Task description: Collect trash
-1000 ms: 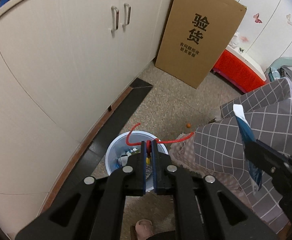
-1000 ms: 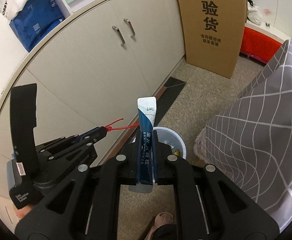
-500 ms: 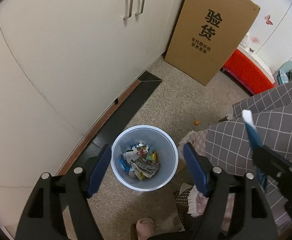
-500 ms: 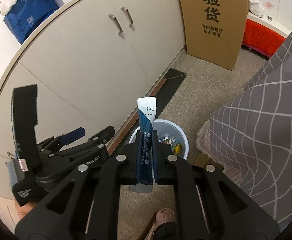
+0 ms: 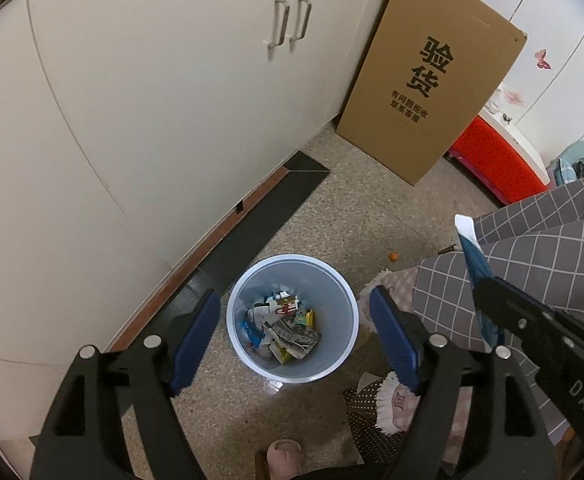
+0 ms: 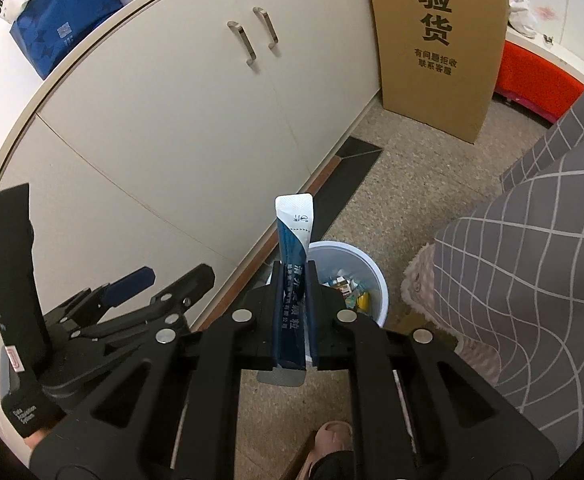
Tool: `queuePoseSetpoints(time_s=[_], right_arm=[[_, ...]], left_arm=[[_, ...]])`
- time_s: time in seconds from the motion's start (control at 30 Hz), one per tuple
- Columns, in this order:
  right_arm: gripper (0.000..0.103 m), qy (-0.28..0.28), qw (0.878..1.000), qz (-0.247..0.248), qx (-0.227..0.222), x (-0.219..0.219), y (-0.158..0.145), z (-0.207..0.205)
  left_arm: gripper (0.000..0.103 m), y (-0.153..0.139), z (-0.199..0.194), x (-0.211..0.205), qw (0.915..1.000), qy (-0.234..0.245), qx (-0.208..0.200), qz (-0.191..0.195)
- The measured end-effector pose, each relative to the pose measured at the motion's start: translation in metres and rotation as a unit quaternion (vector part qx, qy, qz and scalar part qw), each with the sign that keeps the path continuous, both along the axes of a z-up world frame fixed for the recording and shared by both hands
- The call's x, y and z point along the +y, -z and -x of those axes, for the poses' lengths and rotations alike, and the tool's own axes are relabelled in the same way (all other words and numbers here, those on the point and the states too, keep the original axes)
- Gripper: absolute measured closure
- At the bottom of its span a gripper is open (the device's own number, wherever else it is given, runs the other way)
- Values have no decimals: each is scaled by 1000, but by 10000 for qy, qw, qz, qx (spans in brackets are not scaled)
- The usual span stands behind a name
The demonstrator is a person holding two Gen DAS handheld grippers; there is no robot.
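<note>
Left gripper (image 5: 294,334), jaws opening and empty, has dropped its red cord into the round pale-blue plastic bin (image 5: 334,360); right gripper (image 6: 292,276) clamps a flat blue-white foil sachet (image 6: 294,236).

Cardboard box (image 5: 432,96), white cabinet (image 5: 151,100), checked grey cloth (image 6: 532,280)

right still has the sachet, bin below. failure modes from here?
1. The right gripper pinches the blue sachet over the near rim of the bin, not its centre; released here, it could land on the floor.
2. The left gripper, jaws opening and empty, hangs over the bin and may block the drop.
</note>
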State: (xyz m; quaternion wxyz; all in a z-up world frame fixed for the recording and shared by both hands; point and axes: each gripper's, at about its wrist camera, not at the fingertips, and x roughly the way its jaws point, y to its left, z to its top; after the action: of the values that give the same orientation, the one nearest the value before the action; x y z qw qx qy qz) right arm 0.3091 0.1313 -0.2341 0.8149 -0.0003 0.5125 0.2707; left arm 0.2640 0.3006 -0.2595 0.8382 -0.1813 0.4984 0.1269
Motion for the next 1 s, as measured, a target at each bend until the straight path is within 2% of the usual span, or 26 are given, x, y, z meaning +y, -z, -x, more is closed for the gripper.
queuePoseSetpoints(time_s=[0.1,0.13,0.17,0.23,0.57,0.83,0.93,1.0], right_arm=[[88,-55,9999,-100,-41,5,3,0],[78,-60,9999,-105,-44,5,3,0],[61,-43,9999,-111,-11,5,5,-1],[53,15,9999,-112,-28,3,5,-1],[52,-35,10000,4,-14,-8,9,13],[52,-167,9994,242,-158,-17,22,35],[48,-131,9989,429,-153,-24,31,38],[41,-57,9984,481,-275,-31,36,40]], left_arm=[[25,1,2,3,10000,-76,-9,2],[25,1,3,3,10000,-95,-12,-4],[24,1,4,4,9999,-117,-23,-10],[23,1,5,5,9998,-196,-2,-58],[21,1,24,6,9996,-278,-34,13],[21,19,45,-6,9995,-296,71,122],[21,27,52,-5,9989,-368,115,281],[21,32,57,-4,9981,-528,56,299]])
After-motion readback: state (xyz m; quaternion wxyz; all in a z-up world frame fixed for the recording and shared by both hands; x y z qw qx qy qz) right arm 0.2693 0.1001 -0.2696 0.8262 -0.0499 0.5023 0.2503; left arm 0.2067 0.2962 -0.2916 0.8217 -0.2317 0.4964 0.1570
